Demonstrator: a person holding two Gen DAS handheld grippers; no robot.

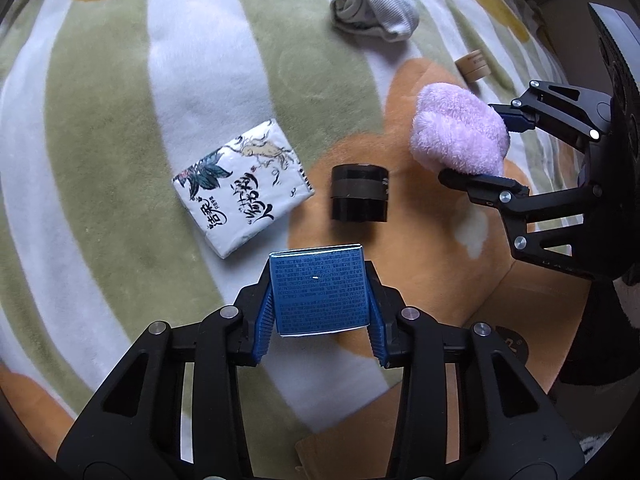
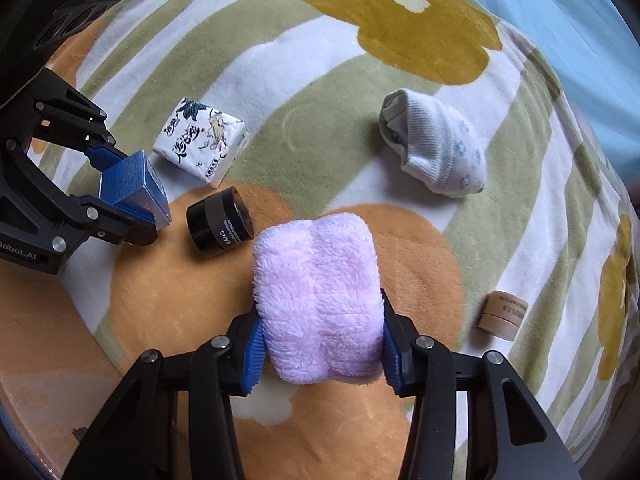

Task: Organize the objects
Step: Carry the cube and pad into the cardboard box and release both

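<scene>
My left gripper (image 1: 320, 312) is shut on a blue box (image 1: 318, 290) and holds it above the blanket; it also shows in the right wrist view (image 2: 132, 196) at the left. My right gripper (image 2: 320, 344) is shut on a fluffy pink rolled cloth (image 2: 316, 300); it also shows in the left wrist view (image 1: 460, 136) at the right. A black jar (image 1: 360, 194) lies on its side between the two grippers, also in the right wrist view (image 2: 220, 222).
A white tissue pack (image 1: 244, 188) lies left of the black jar. A rolled white sock (image 2: 436, 148) lies farther back. A small tan jar (image 2: 502, 314) lies at the right. All rest on a green, white and orange flowered blanket (image 2: 312, 92). A blue surface (image 2: 560, 20) borders it.
</scene>
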